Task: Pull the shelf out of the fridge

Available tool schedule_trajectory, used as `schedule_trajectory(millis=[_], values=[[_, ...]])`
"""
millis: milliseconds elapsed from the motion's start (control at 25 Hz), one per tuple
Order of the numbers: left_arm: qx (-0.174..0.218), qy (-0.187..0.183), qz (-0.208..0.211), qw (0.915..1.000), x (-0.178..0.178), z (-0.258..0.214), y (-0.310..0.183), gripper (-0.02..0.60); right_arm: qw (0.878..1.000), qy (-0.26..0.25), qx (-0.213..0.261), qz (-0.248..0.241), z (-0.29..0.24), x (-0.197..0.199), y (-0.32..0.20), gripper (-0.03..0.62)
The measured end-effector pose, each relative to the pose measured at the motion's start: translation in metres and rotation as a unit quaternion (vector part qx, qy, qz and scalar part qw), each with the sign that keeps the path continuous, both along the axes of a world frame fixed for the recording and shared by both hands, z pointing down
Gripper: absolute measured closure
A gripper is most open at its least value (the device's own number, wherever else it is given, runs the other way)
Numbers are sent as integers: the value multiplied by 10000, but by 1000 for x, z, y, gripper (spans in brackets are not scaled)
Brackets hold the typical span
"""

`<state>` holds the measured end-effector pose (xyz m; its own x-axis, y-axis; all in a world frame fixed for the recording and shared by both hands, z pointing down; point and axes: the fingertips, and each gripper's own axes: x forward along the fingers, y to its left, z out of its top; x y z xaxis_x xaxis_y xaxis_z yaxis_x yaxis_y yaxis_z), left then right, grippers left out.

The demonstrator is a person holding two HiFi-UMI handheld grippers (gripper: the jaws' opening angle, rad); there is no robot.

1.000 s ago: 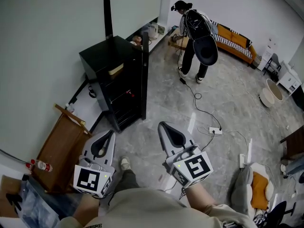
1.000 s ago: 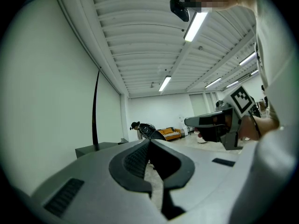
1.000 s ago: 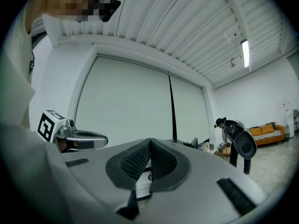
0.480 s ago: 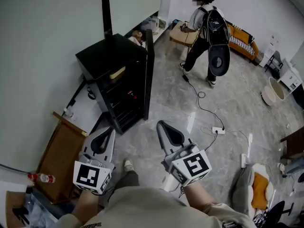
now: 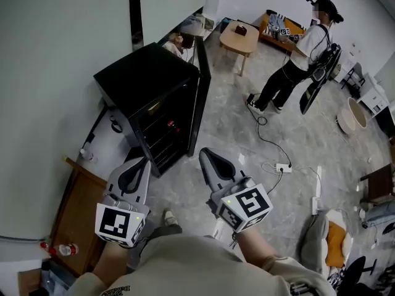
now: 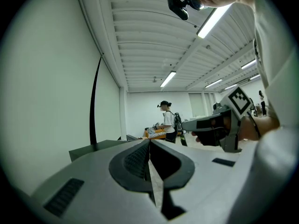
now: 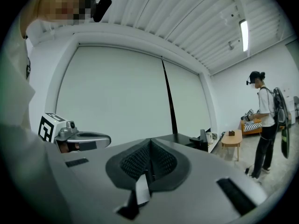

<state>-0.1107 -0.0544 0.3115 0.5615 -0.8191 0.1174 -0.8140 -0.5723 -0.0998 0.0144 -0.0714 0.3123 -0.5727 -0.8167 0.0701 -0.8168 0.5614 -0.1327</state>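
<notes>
Black and boxy, the small fridge (image 5: 145, 82) stands at eleven o'clock from me. Its door (image 5: 200, 94) is swung open toward twelve, and the dark shelves (image 5: 162, 133) sit stacked inside the open front, none drawn out. Something small and red lies on one of them; I cannot tell what.

Both tools are raised in front of my chest, well short of the fridge. The left tool (image 5: 142, 167) has its jaws pressed together on nothing, and so does the right tool (image 5: 208, 157).

As I judge it, the step in hand is the approach. I should square up to the open front, spread one tool's jaws before reaching in, take the front edge of a shelf near its middle, and draw it straight and level so it does not jam or tip the red thing off. The door edge at one o'clock needs a clear berth.

Underfoot is a grey stone-look floor (image 5: 308, 134) with a cable and a white power strip (image 5: 281, 167) at three o'clock. A brown wooden cabinet (image 5: 77, 211) is at nine, a low wooden table (image 5: 239, 39) at twelve, and another person (image 5: 299, 60) works at one.
</notes>
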Motion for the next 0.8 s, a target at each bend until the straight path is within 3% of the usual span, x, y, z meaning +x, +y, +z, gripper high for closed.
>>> schedule_trajectory(millis=[520,800], values=[[37,70,226,9997,-37,20,-91,575,9961,-675,-445,340,29,-23,-100,597],[4,299,47,9995,-44,36,-115,575,9884,-1157,-934,294,50,-37,-131,571]])
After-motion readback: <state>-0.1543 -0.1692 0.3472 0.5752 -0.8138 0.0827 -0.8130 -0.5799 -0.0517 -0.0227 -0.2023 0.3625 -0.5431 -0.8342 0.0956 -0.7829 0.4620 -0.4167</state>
